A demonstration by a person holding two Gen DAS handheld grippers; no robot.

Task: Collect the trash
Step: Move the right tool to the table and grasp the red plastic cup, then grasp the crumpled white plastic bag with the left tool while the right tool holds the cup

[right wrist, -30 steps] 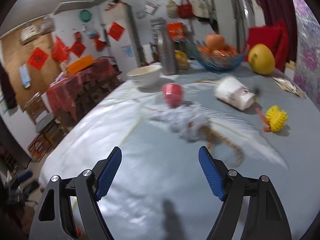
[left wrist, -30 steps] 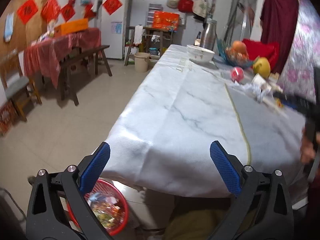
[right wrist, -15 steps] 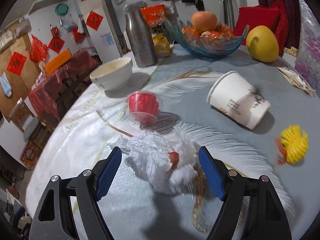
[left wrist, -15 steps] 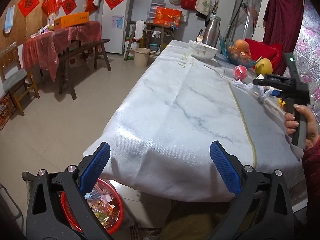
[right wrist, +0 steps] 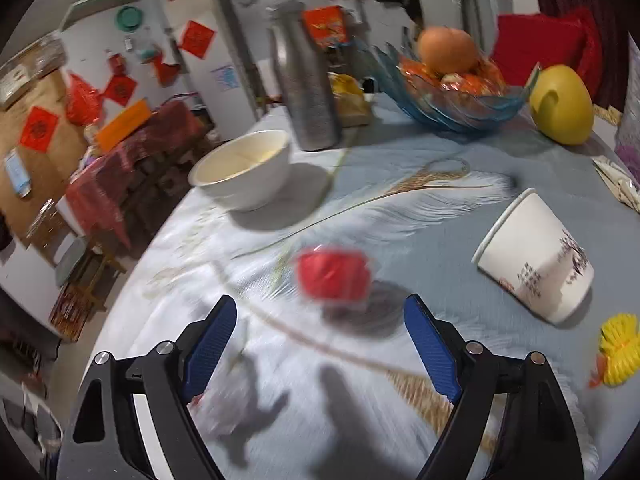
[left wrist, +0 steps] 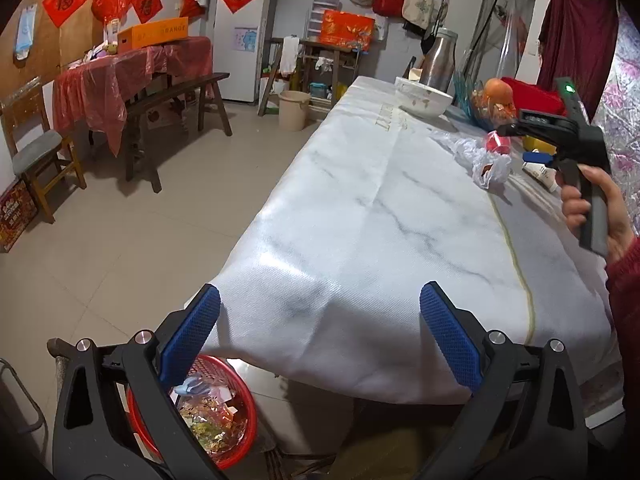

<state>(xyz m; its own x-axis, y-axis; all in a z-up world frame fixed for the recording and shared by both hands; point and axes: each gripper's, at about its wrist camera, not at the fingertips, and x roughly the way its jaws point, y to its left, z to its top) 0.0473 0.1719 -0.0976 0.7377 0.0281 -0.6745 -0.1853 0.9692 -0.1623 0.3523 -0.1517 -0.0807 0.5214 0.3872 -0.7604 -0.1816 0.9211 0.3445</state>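
At the lower middle of the right wrist view, my right tongs (right wrist: 320, 344) are opening, nothing between the blue pads yet, and just ahead of them on the table (right wrist: 460, 240) sits the small red cup (right wrist: 334, 274). It is blurred, so I cannot say for sure how it lies. The crumpled white plastic bag (right wrist: 224, 408) lies at the lower left of that frame, partly under the left jaw. In the left wrist view the bag (left wrist: 486, 160) shows at upper right, just beside the right tongs.

My left tongs (left wrist: 320, 328) stand wide and empty over the near table edge, with the red trash basket (left wrist: 236, 392) on the floor at lower left.

Risks, as I judge them: the light cup could skid or tip away if one pad reaches it first (the cloth looks slick), and the bag could snag a jaw.

The white paper cup (right wrist: 536, 256) at right lies on its side, long axis running upper left to lower right, its mouth toward upper left.
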